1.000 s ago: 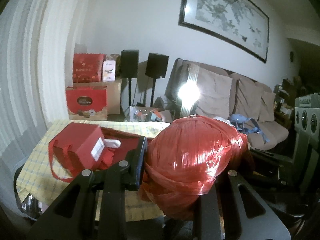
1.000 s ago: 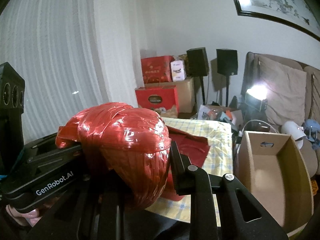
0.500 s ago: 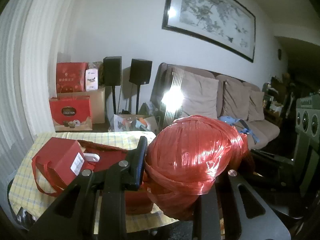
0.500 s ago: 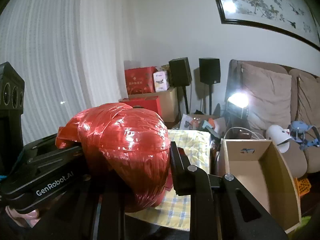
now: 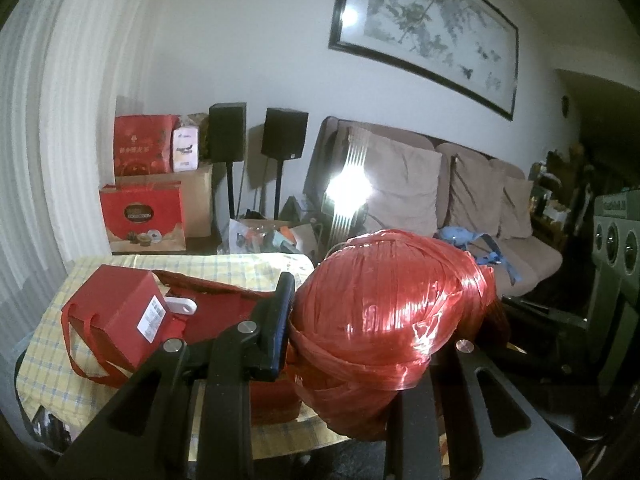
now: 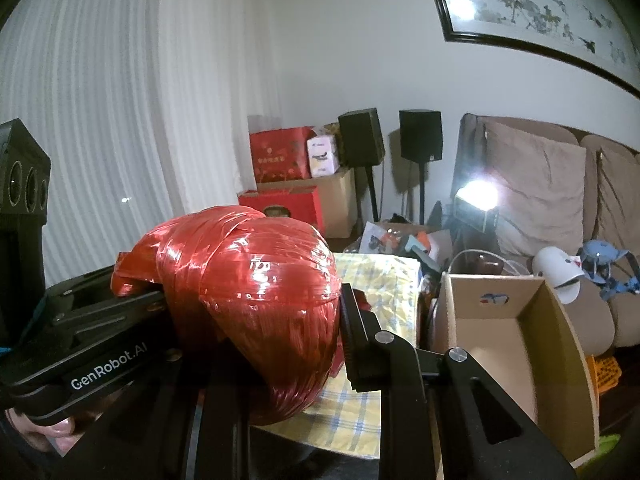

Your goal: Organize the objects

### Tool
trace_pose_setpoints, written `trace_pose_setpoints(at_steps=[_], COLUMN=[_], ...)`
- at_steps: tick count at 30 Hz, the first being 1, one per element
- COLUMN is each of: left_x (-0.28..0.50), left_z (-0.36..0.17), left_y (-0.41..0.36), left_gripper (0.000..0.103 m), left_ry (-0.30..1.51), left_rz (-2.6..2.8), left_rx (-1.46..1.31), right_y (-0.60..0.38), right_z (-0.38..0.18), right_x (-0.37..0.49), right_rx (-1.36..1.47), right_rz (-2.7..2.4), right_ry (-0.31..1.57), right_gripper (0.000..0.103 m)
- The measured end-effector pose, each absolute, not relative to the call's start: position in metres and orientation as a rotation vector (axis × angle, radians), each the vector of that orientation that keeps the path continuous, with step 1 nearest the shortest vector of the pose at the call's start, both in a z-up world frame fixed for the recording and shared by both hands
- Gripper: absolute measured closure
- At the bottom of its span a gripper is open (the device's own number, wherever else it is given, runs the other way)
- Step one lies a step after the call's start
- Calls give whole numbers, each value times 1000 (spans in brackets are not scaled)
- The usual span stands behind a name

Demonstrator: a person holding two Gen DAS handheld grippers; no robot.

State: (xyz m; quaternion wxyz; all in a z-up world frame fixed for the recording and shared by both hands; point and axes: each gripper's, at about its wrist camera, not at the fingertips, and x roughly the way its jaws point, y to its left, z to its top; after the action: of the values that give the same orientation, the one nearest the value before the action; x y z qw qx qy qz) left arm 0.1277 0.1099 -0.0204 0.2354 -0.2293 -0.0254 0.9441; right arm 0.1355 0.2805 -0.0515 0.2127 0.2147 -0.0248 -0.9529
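Clamping one red twine ball (image 5: 384, 320), both grippers' jaws grip it; "GenRobot.AI" marks the left gripper (image 6: 108, 364).

Both tongs (image 5: 384, 320) (image 6: 256, 312) apparently clamped, angled slightly downward.

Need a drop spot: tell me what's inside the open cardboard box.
The cardboard box shows bare brown walls and no contents in the part visible. Its floor nearest the camera is hidden behind the right gripper.

Both wrist cameras looked slightly downward, very close behind a red ball of string (image 5: 392, 320) that filled each foreground. Both faced the sofa (image 5: 460, 184) wall, sharing the speakers (image 6: 421, 135) and checked table (image 6: 384, 276).
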Motion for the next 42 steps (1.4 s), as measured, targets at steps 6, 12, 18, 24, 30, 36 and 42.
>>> trace_pose_setpoints(at_steps=[6, 12, 18, 24, 30, 36, 42], left_x=[129, 131, 126, 124, 124, 124, 119], left_z=[-22, -23, -22, -24, -25, -27, -28], left_y=[112, 119, 126, 128, 129, 129, 137], left_gripper=[80, 80, 80, 80, 80, 80, 80], left_ry=[-65, -105, -109, -121, -124, -125, -113], left_rz=[2588, 2579, 2571, 2568, 2570, 2568, 2554], left_rx=[-628, -614, -621, -625, -626, -630, -647], right_y=[285, 291, 297, 299, 298, 301, 307], right_z=[-51, -48, -49, -49, -49, -50, -52], right_x=[135, 135, 132, 131, 129, 127, 123], right_rx=[602, 597, 608, 614, 612, 621, 636], right_rz=[-2647, -2661, -2668, -2670, -2669, -2669, -2680], right_ry=[-53, -40, -51, -41, -38, -39, -56], right_gripper=[81, 81, 81, 81, 81, 81, 81])
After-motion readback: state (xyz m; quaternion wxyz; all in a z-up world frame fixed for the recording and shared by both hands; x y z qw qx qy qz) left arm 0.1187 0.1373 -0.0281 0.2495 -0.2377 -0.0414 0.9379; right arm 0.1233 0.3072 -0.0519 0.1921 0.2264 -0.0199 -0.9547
